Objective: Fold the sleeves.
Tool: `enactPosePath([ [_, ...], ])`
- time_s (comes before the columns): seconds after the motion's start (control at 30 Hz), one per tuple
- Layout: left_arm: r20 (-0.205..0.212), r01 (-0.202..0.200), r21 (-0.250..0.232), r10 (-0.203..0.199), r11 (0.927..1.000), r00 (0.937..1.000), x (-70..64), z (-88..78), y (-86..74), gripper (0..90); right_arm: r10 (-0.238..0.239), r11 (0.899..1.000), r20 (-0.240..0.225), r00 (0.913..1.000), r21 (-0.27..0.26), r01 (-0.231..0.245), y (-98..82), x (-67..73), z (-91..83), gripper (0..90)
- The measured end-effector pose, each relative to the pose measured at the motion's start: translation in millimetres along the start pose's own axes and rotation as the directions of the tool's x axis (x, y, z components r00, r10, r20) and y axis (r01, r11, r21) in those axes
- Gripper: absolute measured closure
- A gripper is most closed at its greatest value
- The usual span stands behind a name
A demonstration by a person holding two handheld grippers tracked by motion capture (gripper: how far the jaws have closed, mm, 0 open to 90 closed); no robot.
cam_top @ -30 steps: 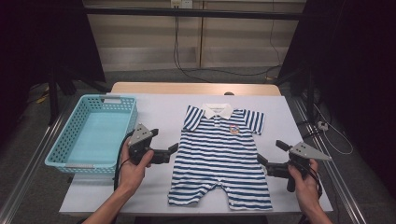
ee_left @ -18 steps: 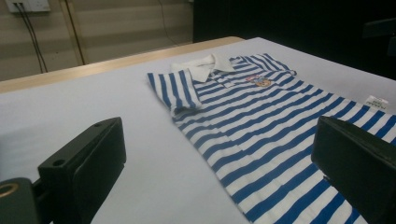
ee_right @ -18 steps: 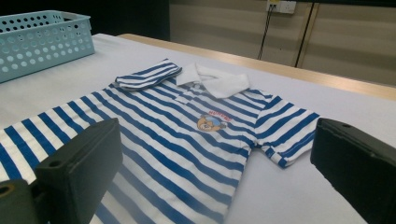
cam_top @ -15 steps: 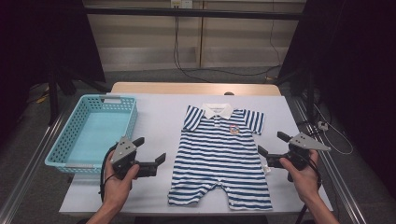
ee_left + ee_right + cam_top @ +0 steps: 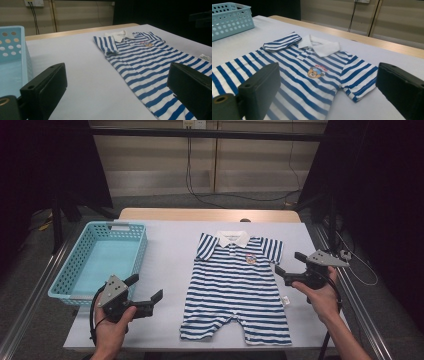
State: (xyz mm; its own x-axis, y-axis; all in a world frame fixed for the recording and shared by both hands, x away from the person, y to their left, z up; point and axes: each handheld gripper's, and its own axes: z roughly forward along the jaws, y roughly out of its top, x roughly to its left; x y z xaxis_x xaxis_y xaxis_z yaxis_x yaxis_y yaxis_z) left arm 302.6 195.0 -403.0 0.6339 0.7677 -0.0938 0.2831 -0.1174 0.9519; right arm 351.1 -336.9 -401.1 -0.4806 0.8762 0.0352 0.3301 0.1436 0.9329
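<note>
Two claws, both gaping wide and empty: my left gripper [image 5: 148, 291] and right gripper [image 5: 288, 264], its jaws just narrowing slightly, flank the striped romper [image 5: 237, 285] between them.

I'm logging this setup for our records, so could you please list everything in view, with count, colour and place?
Romper: one, blue and white stripes with a white collar and a bear badge, flat on the table's middle.
Basket: one, light blue plastic, on the table's left side.
Table: one, white top with a wooden far edge.
Wall sockets: white, with dark cables hanging to the floor, on the back wall.
Left tongs: one, black, jaws open, above the table left of the romper.
Right tongs: one, black, jaws open, by the romper's right sleeve.
Hands: two, one holding each tongs.
</note>
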Motion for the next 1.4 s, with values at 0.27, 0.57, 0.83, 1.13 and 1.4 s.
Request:
enactPosePath([
  [0.27, 0.001, -0.028, 0.0, 0.028, 0.9996, 0.9996, -6.9, 1.4, 0.3, 3.0, 0.015, 1.0, 0.026, 0.9995, 0.023, -0.015, 14.9, -18.5, 17.5, 11.3],
  [0.57, 0.013, -0.02, -0.001, 0.02, 0.9998, 0.9997, -8.0, 1.4, 0.5, 3.0, 0.044, 0.989, 0.089, 0.9951, 0.14, -0.056, 16.1, -45.2, 40.1, 18.2],
  [0.83, 0.012, -0.023, 0.004, 0.023, 0.9997, 0.9997, -7.8, 2.1, 0.7, 3.0, 0.053, 0.969, 0.12, 0.9913, 0.232, -0.08, 14.2, -64.4, 57.8, 31.4],
  [1.13, 0.014, -0.013, 0.006, 0.013, 0.9999, 0.9998, -7.5, 2.2, 0.7, 3.0, 0.061, 0.941, 0.135, 0.9889, 0.323, -0.102, 3.4, -77.2, 80.3, 47.9],
  [1.4, 0.008, -0.009, 0.02, 0.009, 0.9998, 0.9999, -4.5, 2.7, 0.0, 3.0, 0.074, 0.914, 0.147, 0.9863, 0.385, -0.126, -6.6, -82.2, 92.2, 56.9],
])
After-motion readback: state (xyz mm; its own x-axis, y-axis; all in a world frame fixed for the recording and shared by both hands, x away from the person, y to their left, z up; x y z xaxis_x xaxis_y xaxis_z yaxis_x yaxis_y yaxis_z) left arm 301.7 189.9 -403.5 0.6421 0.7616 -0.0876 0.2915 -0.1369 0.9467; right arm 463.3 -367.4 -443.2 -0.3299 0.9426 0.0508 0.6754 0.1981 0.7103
